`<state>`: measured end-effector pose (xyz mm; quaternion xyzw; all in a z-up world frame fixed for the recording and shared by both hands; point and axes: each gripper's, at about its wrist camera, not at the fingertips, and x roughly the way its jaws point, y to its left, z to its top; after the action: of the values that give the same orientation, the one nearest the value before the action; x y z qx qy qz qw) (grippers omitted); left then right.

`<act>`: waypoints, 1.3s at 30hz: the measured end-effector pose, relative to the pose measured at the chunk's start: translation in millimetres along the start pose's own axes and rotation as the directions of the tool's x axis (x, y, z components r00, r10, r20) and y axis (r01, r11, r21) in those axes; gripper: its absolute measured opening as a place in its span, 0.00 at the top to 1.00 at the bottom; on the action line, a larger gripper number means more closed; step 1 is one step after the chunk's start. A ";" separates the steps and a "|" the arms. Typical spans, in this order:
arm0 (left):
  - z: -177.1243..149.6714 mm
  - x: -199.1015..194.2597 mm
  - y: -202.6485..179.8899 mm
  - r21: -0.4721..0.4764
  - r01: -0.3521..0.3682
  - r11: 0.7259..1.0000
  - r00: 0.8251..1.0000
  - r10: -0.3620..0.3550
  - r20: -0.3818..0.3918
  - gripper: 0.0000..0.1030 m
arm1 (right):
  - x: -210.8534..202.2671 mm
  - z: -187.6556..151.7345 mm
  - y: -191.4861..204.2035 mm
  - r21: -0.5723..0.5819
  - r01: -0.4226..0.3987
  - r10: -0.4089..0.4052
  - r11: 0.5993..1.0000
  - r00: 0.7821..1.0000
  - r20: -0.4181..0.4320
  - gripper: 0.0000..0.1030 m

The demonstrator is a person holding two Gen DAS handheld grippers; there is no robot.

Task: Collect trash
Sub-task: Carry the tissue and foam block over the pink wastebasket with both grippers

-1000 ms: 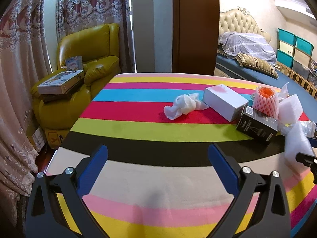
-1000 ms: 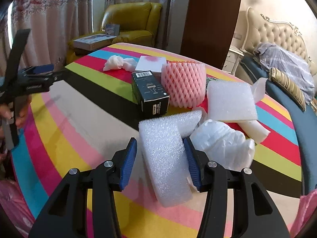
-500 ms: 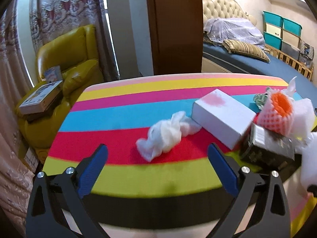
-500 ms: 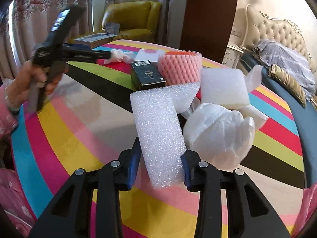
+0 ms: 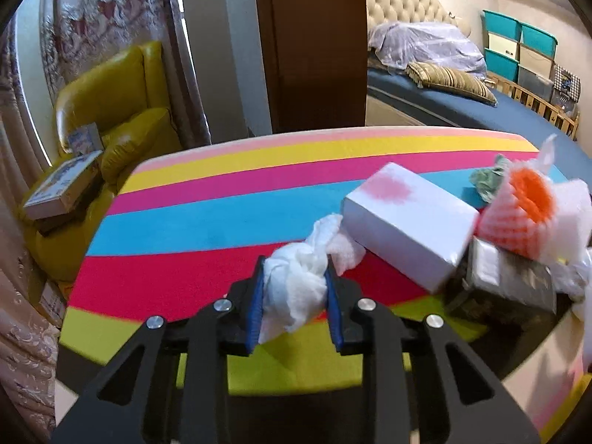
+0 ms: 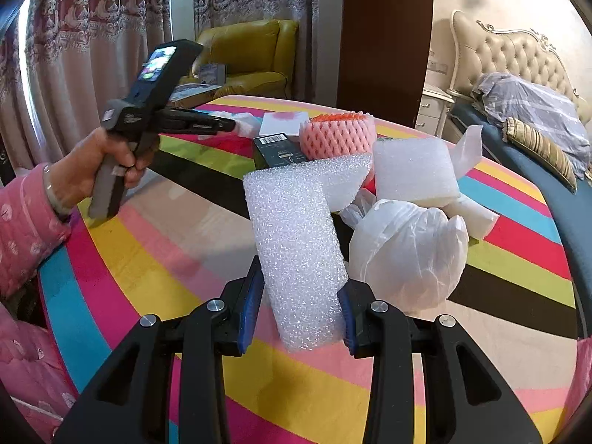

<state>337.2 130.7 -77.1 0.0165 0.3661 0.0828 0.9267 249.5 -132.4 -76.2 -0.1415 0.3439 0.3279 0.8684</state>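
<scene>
My left gripper (image 5: 295,288) is shut on a crumpled white tissue (image 5: 296,288) on the striped table, just left of a white box (image 5: 407,222). My right gripper (image 6: 301,296) is shut on a white foam strip (image 6: 296,244) and holds it above the table. A black box (image 6: 277,150), a pink foam fruit net (image 6: 336,137), a white foam block (image 6: 414,170) and a white plastic bag (image 6: 407,251) lie in a pile behind it. The left gripper also shows in the right wrist view (image 6: 231,125), held by a hand.
The round table (image 6: 155,244) has a striped cloth. A yellow armchair (image 5: 111,118) with books stands at far left. A bed (image 5: 462,103) lies at right, a brown door panel (image 5: 314,44) behind. Teal storage bins (image 5: 518,48) stand at the far right.
My left gripper moved forward to the tissue and shut on it. My right gripper has lifted the foam strip a little higher.
</scene>
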 end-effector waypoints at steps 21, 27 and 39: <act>-80.4 -128.1 -59.1 0.019 0.073 0.997 0.980 -0.075 0.185 0.72 | -21.8 -10.1 8.7 0.024 0.036 -0.037 0.999 0.998 0.044 0.66; -81.9 -133.4 -77.6 0.039 0.103 0.994 0.977 -0.109 0.185 0.72 | -28.6 -18.0 -4.3 0.073 0.099 -0.102 0.992 0.994 0.035 0.66; -77.3 -140.1 -123.0 0.143 0.169 0.975 0.964 -0.194 0.182 0.72 | -53.2 -28.9 -32.9 0.156 0.211 -0.225 0.965 0.971 0.079 0.66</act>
<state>201.3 -16.1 -50.2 0.0495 0.2779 -0.0282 0.9589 227.7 -195.6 -59.7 -0.0984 0.3071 0.2106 0.9229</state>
